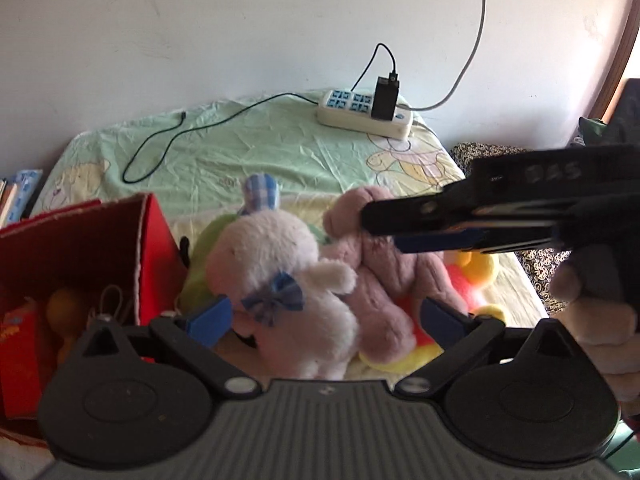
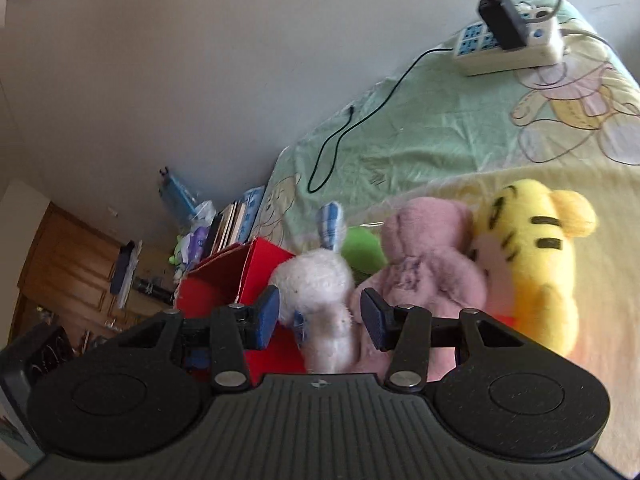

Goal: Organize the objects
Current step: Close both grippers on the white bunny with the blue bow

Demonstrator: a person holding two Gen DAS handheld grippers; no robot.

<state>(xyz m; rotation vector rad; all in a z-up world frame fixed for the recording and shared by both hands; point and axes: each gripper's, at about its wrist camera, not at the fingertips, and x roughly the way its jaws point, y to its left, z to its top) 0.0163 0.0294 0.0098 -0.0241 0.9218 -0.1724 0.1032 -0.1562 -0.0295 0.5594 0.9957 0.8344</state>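
Four plush toys lie on the bed (image 1: 224, 148) beside the red box (image 1: 80, 240). Soft, light white rabbit (image 1: 280, 272): grasp its body. Left gripper (image 1: 326, 316) and right gripper (image 2: 318, 318) are spread wide, empty.

Lay in a row on the bed (image 1: 248, 140): box (image 1: 80, 240) at left, then rabbit (image 1: 280, 264), bear (image 1: 384, 264) and tiger (image 2: 532, 256) at right, each touching the next. Held 1 toy (image 1: 64, 308) inside the box. Sat behind them, near the wall (image 1: 200, 20), a power strip (image 1: 364, 114) with a charger (image 1: 385, 98) plugged in.
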